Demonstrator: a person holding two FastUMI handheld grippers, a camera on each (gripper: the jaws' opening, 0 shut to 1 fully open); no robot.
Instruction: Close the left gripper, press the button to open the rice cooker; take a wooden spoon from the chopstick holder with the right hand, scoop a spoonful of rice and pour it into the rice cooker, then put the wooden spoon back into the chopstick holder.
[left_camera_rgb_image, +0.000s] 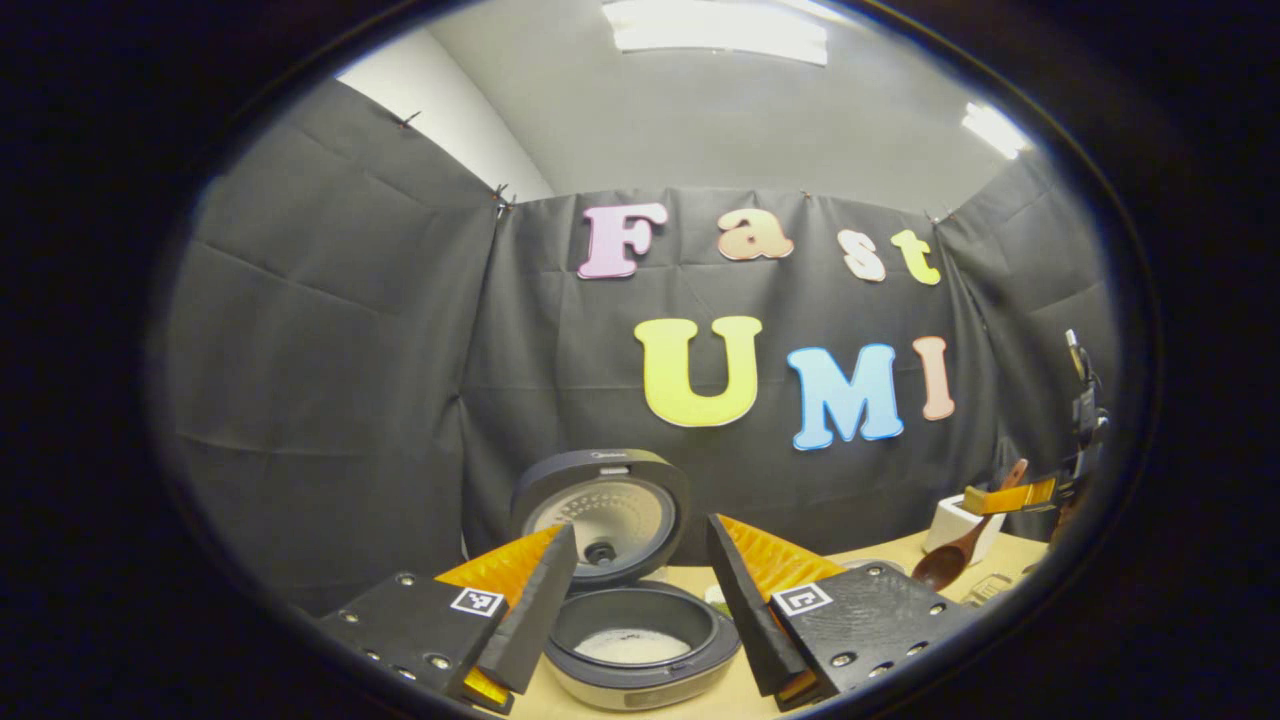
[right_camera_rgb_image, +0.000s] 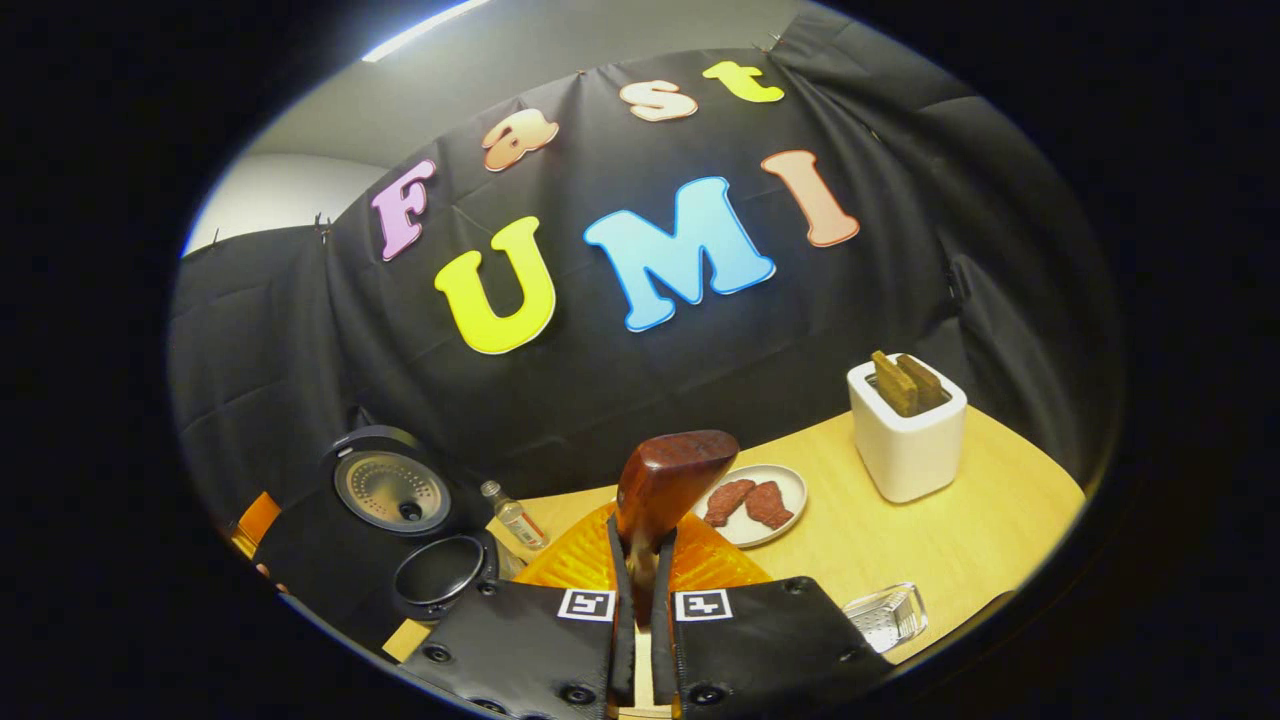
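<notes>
Above the table (right_camera_rgb_image: 900, 540), right gripper (right_camera_rgb_image: 640, 600) jaws pinching wooden spoon (right_camera_rgb_image: 665, 480), left gripper (left_camera_rgb_image: 640, 610) jaws spread.

Little here is legible. My left tool (left_camera_rgb_image: 640, 600) and right tool (right_camera_rgb_image: 640, 610) each carry square black-and-white coded markers on the finger bases, patterns only, no words. The rice cooker (left_camera_rgb_image: 620, 590) has a small pale brand mark on its raised lid's top edge, too small to read.
</notes>
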